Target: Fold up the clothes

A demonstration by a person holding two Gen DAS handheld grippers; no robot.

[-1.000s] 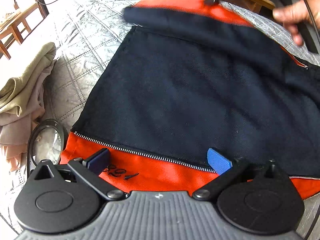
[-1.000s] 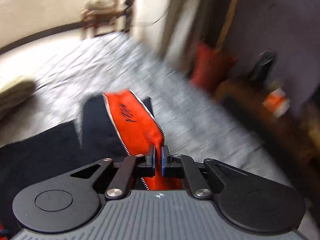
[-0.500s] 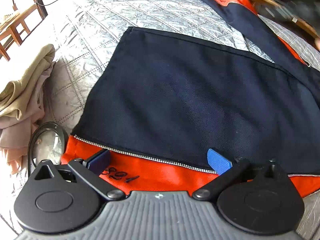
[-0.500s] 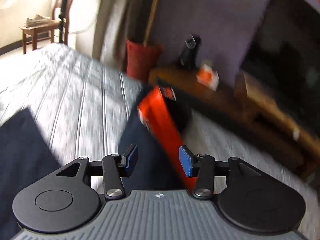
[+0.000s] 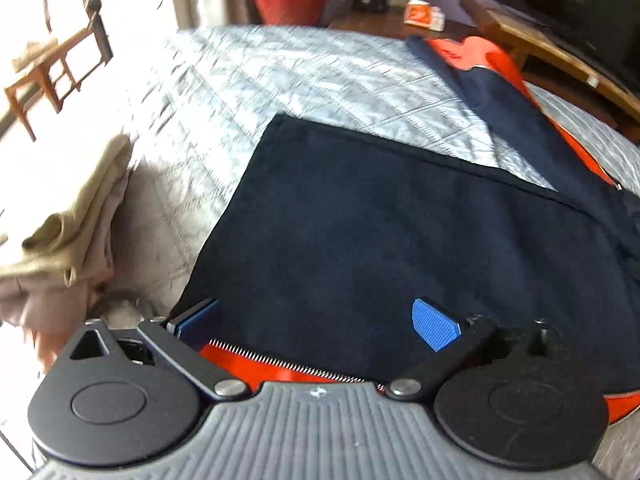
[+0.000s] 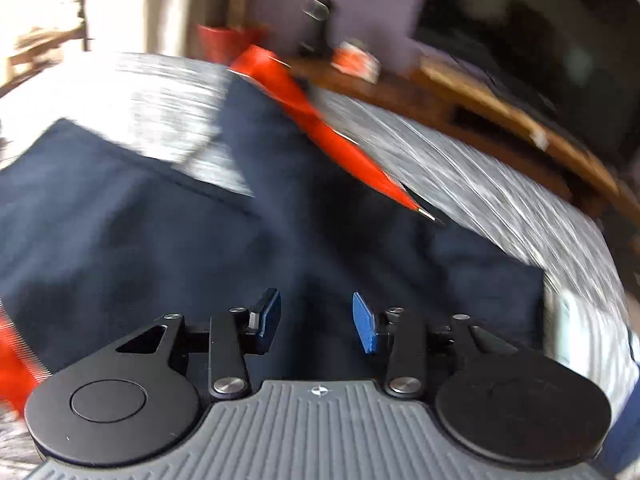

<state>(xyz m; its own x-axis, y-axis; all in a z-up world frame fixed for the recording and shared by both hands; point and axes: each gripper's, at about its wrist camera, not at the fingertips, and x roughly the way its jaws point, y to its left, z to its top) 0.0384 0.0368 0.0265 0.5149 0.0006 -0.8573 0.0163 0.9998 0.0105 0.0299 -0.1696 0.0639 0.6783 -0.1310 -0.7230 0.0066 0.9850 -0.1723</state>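
So the navy jacket (image 5: 400, 240) with the orange lining is lying flat on the grey quilted bed cover (image 5: 280, 76), zipper (image 5: 288, 364) edge at the near side, one sleeve (image 5: 516, 108) stretched out toward the far right edge of the bed. The left gripper (image 5: 316, 320) is spread wide right over that zipper edge, nothing pinched. The right gripper (image 6: 316, 320) is spread too and sits above the dark cloth, its view pretty blurry. Off to the left there's a pile of beige clothes (image 5: 68, 236). Behind the bed: a red plant pot (image 5: 292, 2) and a wooden bench (image 5: 552, 64).
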